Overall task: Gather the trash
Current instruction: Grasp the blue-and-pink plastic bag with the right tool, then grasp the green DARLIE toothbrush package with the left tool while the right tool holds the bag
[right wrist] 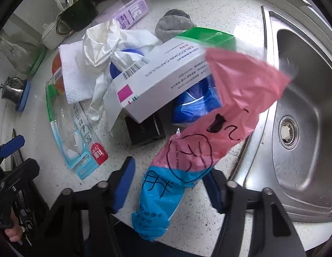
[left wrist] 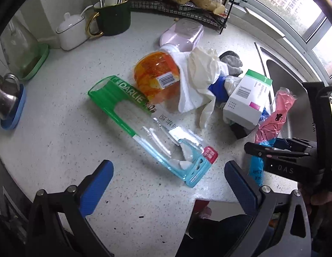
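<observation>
A pile of trash lies on the speckled white counter (left wrist: 58, 128). A clear toothbrush pack (left wrist: 148, 124) with a green top lies flat just ahead of my left gripper (left wrist: 169, 184), which is open and empty above the counter. My right gripper (right wrist: 170, 186) straddles the lower blue end of a pink and blue plastic bag (right wrist: 208, 128). A strip of counter shows between the left pad (right wrist: 125, 182) and the bag, so the pads do not press it. A white medicine box (right wrist: 166, 72) leans over the bag's upper part. The left wrist view has the right gripper (left wrist: 262, 147) at the bag (left wrist: 279, 111).
An orange tub (left wrist: 155, 75), a paper towel and white gloves (left wrist: 198, 75), a black box (right wrist: 144, 130), a grey cloth (right wrist: 172, 23) and a purple box (left wrist: 183, 34) crowd the pile. A steel sink (right wrist: 305, 107) lies right. A green mug (left wrist: 114, 19) and wire rack (left wrist: 176, 4) stand behind.
</observation>
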The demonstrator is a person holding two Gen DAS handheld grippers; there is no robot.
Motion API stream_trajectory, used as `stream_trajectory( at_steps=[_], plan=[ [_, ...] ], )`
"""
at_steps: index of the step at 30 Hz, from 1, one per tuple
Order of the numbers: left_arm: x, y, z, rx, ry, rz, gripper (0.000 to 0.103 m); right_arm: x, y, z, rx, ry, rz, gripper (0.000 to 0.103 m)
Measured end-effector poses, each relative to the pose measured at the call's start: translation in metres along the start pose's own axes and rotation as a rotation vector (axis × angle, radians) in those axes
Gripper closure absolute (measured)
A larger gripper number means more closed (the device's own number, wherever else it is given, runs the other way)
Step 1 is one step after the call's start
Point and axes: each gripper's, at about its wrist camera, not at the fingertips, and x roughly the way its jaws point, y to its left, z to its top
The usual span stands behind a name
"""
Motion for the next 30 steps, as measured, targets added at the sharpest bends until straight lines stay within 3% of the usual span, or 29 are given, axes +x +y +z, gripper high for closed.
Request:
stream_trajectory(
  at_steps=[9,14,17,21,26,30],
  plan=[
    [-0.006,0.025,-0.011,-0.12,0.007,0.002,0.0,-0.003,0.008,-0.009,0.008,0.007,0.023,0.076],
    [-0.005,0.033,-0.007,-0.231,0.026,-0.046,0.0,-0.024,0.002,-0.013,0.036,-0.022,0.058,0.079],
    [0.001,0.033,-0.001,-0.27,0.051,-0.03,0.0,-0.032,-0.004,-0.017,0.048,-0.031,0.074,0.079],
    [0.014,0.036,0.005,-0.339,0.076,0.047,0.0,-0.041,-0.014,-0.014,0.047,-0.049,0.078,0.079],
    [0.039,0.04,0.015,-0.377,0.114,0.07,0.0,-0.042,-0.015,-0.008,0.038,-0.055,0.083,0.079],
    [0.056,0.041,0.025,-0.39,0.136,0.046,0.0,-0.04,-0.011,-0.006,0.028,-0.057,0.061,0.079]
  ],
)
